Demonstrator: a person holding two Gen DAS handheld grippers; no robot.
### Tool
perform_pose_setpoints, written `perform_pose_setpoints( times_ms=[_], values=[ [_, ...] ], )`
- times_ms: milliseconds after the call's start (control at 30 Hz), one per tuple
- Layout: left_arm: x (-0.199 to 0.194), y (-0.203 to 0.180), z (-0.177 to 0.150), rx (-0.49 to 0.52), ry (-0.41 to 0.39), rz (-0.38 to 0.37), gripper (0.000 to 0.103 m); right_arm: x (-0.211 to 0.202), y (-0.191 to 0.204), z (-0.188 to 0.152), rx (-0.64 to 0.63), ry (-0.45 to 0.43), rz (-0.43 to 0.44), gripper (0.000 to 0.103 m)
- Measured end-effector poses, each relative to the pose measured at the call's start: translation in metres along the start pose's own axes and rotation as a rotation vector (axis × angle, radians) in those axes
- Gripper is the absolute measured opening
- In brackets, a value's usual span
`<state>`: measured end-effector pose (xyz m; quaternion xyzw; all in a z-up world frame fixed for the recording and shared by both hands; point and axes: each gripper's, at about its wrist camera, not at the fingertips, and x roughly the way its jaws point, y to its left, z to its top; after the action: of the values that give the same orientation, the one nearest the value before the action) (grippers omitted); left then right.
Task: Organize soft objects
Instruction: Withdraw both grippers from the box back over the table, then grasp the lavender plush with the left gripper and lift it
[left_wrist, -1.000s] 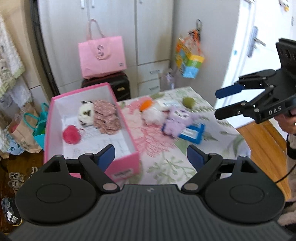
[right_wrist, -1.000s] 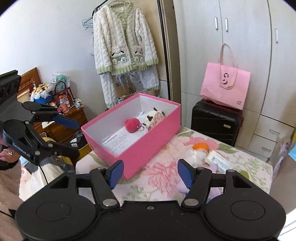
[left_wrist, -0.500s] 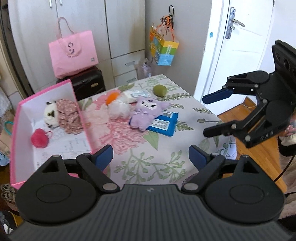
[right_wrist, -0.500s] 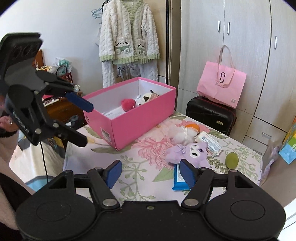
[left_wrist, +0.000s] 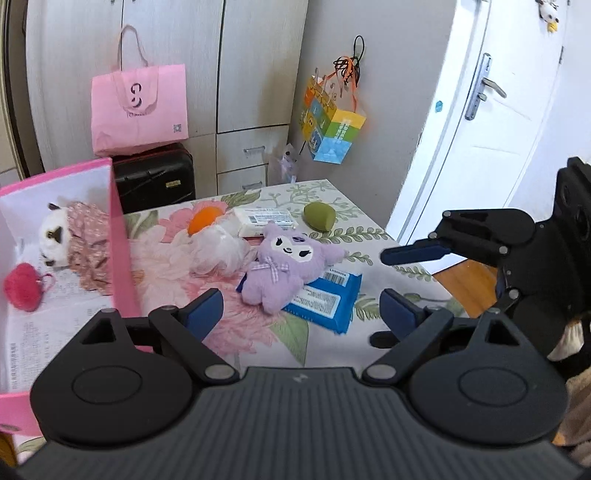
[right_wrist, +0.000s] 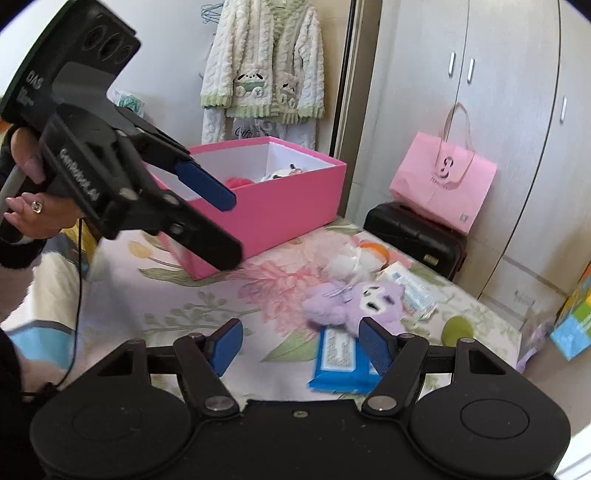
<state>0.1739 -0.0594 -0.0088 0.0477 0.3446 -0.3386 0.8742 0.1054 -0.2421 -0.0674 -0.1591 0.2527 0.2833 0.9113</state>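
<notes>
A purple plush (left_wrist: 284, 267) lies on the floral table, partly on a blue wipes pack (left_wrist: 325, 301); it also shows in the right wrist view (right_wrist: 351, 306). A white fluffy toy (left_wrist: 218, 251), an orange ball (left_wrist: 203, 219) and a green sponge (left_wrist: 318, 217) lie beyond it. A pink box (left_wrist: 120, 240) at the left holds a panda plush (left_wrist: 55, 232) and a red pompom (left_wrist: 22, 291). My left gripper (left_wrist: 299, 314) is open and empty, just short of the purple plush. My right gripper (right_wrist: 301, 345) is open and empty over the wipes pack (right_wrist: 341, 360).
A white packet (left_wrist: 264, 219) lies behind the plush. A black suitcase (left_wrist: 153, 181) with a pink bag (left_wrist: 138, 107) stands behind the table, by cupboards. A white door (left_wrist: 487, 122) is at the right. The right gripper (left_wrist: 410, 280) shows at the table's right edge.
Both grippers have moved closer to the toys on the table, and the purple plush now looks larger. The left gripper has turned right, away from the box. Both stayed open.
</notes>
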Motion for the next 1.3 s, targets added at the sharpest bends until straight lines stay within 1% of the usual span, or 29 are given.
perform_pose_setpoints(
  times_ms=[133, 267, 333, 433, 500, 567, 600, 667, 700, 733, 767, 867, 1033, 1133, 1233, 1300],
  values=[
    [0.031, 0.007, -0.001, -0.072, 0.008, -0.021, 0.091, 0.021, -0.012, -0.006, -0.024, -0.031, -0.020, 0.074],
    [0.060, 0.014, -0.004, -0.138, -0.007, -0.015, 0.089, 0.044, -0.031, -0.009, -0.006, -0.060, -0.037, 0.074],
    [0.071, 0.018, -0.004, -0.169, -0.015, -0.007, 0.088, 0.054, -0.040, -0.011, 0.006, -0.070, -0.030, 0.074],
    [0.087, 0.023, -0.004, -0.188, -0.032, 0.032, 0.087, 0.071, -0.052, -0.010, 0.016, -0.034, -0.008, 0.074],
    [0.095, 0.025, -0.005, -0.196, -0.044, 0.062, 0.082, 0.080, -0.056, -0.009, 0.013, -0.019, -0.001, 0.074],
    [0.101, 0.027, -0.005, -0.198, -0.042, 0.070, 0.079, 0.088, -0.060, -0.007, 0.014, -0.004, 0.022, 0.074],
    [0.103, 0.030, -0.006, -0.210, -0.042, 0.065, 0.076, 0.091, -0.063, -0.006, 0.015, 0.006, 0.032, 0.075],
    [0.108, 0.035, -0.008, -0.244, -0.047, 0.056, 0.074, 0.097, -0.066, -0.005, 0.017, 0.011, 0.048, 0.080],
    [0.110, 0.037, -0.010, -0.257, -0.047, 0.053, 0.072, 0.099, -0.067, -0.005, 0.017, 0.008, 0.051, 0.086],
    [0.112, 0.039, -0.011, -0.268, -0.047, 0.049, 0.070, 0.102, -0.067, -0.005, 0.016, 0.008, 0.051, 0.087],
    [0.113, 0.041, -0.013, -0.281, -0.047, 0.045, 0.067, 0.104, -0.067, -0.006, 0.016, 0.011, 0.052, 0.087],
    [0.116, 0.046, -0.018, -0.318, -0.051, 0.028, 0.065, 0.108, -0.068, -0.008, 0.029, 0.015, 0.057, 0.087],
    [0.116, 0.046, -0.023, -0.340, -0.065, 0.040, 0.060, 0.112, -0.066, -0.012, 0.077, 0.017, 0.049, 0.086],
    [0.117, 0.046, -0.025, -0.346, -0.065, 0.048, 0.059, 0.112, -0.064, -0.014, 0.106, 0.008, 0.033, 0.084],
    [0.121, 0.050, -0.028, -0.414, -0.039, 0.027, 0.059, 0.112, -0.061, -0.017, 0.136, 0.006, 0.002, 0.083],
    [0.121, 0.051, -0.030, -0.428, -0.053, 0.021, 0.055, 0.111, -0.058, -0.018, 0.150, 0.002, -0.023, 0.081]
  ],
)
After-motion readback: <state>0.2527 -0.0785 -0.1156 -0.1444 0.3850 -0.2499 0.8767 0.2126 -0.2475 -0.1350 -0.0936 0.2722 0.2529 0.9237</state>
